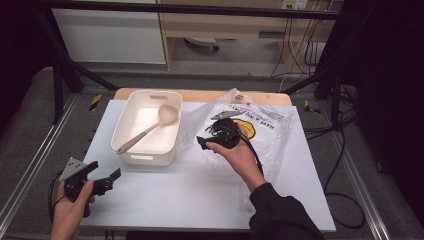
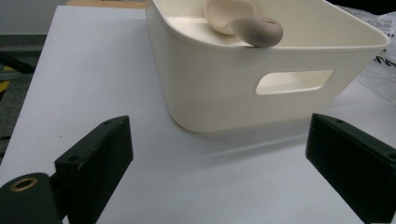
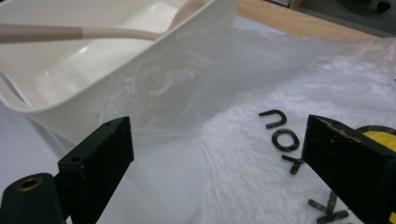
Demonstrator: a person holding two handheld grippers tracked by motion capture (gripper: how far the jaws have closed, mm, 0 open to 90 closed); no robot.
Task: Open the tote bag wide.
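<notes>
Two grippers stand open: the right gripper (image 1: 216,141) hovers over the crinkled clear plastic bag (image 1: 260,127) beside the white plastic tub (image 1: 131,129), seemingly ready to pinch; the left gripper (image 1: 102,181) waits empty nearby.

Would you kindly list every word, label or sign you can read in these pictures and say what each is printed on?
"YOU": black letters on the clear plastic bag, beside a yellow mark, seen in the right gripper view.
"HAVE A NICE DAY": seemingly the full line on that bag in the high view, too small to be sure.
Small label at the bag's far edge: too blurred to read.
White bin and spoon: no lettering.
</notes>
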